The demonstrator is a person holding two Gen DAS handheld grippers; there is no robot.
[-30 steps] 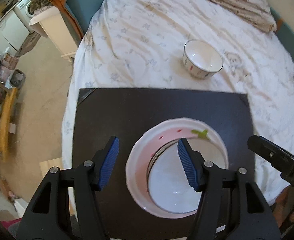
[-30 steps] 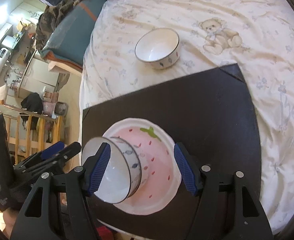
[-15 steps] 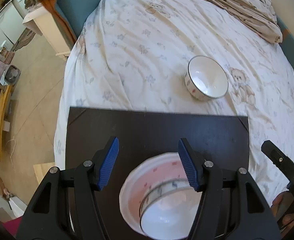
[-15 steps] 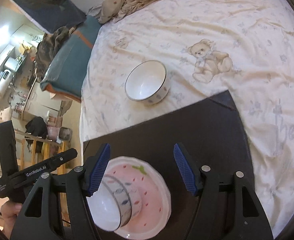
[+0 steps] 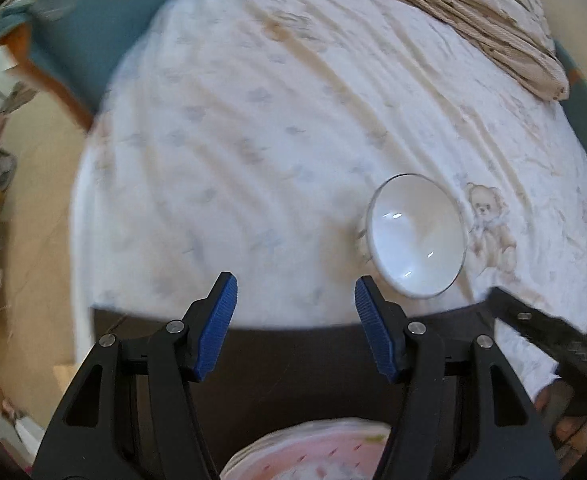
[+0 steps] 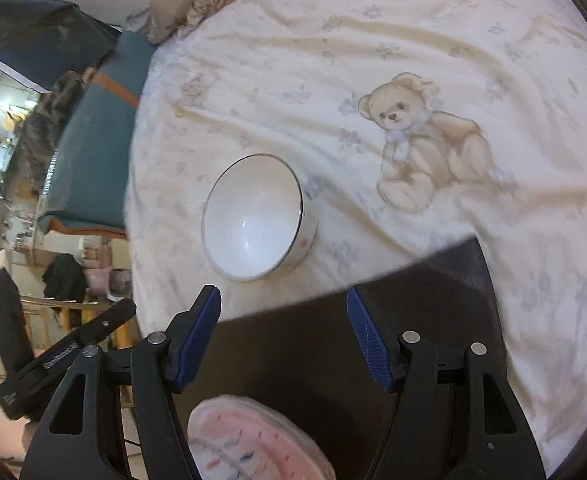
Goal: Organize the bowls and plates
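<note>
In the left wrist view, the left gripper (image 5: pixel 295 322) has its jaws spread with nothing between the blue pads; the white bedsheet (image 5: pixel 253 128) and the far edge of one black board (image 5: pixel 293 360) show through the gap. One white bowl (image 5: pixel 415 238) sits on the sheet just beyond and to the right of the right-hand jaw, apart from it and tipped on the soft bedding. One pink plate (image 5: pixel 313 452) lies on the board below the jaws, cut off by the frame; whether a bowl stands in it cannot be told from this view. The tip of the other gripper shows at the far right.

In the right wrist view, the right gripper (image 6: pixel 283 336) is likewise spread and empty. The same white bowl (image 6: pixel 253 224) rests just beyond the left-hand jaw, not touching it. The pink plate (image 6: pixel 261 440) sits low between the jaws, blurred. One printed teddy bear (image 6: pixel 421 140) lies far beyond the right-hand jaw.
</note>
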